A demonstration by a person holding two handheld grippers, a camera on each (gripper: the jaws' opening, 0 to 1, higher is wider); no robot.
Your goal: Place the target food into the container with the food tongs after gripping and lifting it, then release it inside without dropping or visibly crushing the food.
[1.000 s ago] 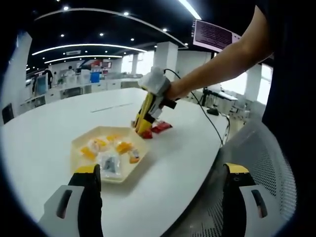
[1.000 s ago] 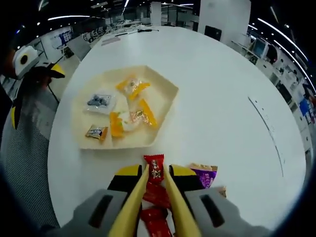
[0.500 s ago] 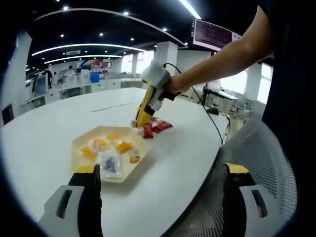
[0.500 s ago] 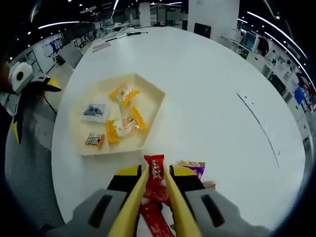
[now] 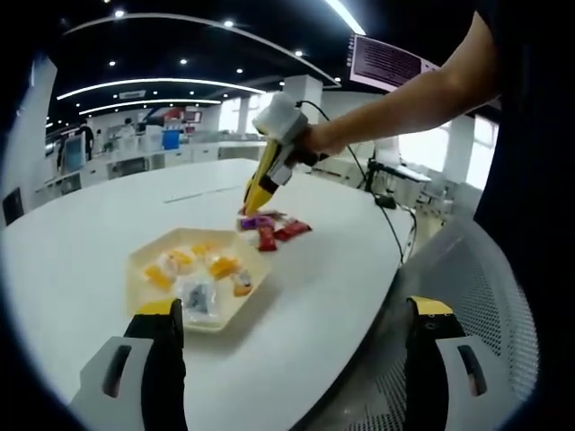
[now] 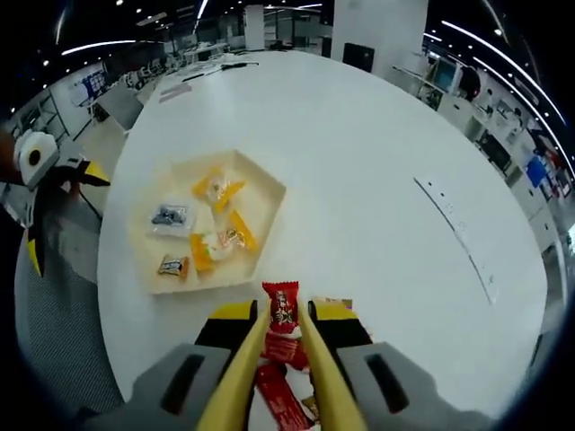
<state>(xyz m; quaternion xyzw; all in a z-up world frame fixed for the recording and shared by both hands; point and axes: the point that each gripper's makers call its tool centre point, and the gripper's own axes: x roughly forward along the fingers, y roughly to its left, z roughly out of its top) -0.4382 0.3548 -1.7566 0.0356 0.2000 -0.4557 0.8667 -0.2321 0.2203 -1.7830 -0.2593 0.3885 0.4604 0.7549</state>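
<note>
My right gripper (image 6: 282, 314) is shut on yellow food tongs (image 6: 254, 359), and the tong tips pinch a red candy packet (image 6: 284, 303) held in the air above the table. The cream hexagonal tray (image 6: 266, 205) lies ahead and to the left, with several wrapped snacks in it. From the left gripper view, the right gripper (image 5: 266, 180) hangs over the loose snack pile (image 5: 274, 230), beyond the tray (image 5: 235, 314). My left gripper (image 5: 295, 310) stands open near the table's edge with nothing between its fingers.
More red packets (image 6: 278, 395) and a purple packet (image 6: 340, 303) lie on the white round table (image 6: 377, 162) under the tongs. A grey mesh chair (image 5: 490, 296) stands beside the table edge. The person's arm (image 5: 404, 99) reaches across from the right.
My right gripper has risen from the pile with the red packet in the tongs, so the table and tray look smaller. The left gripper has stayed put.
</note>
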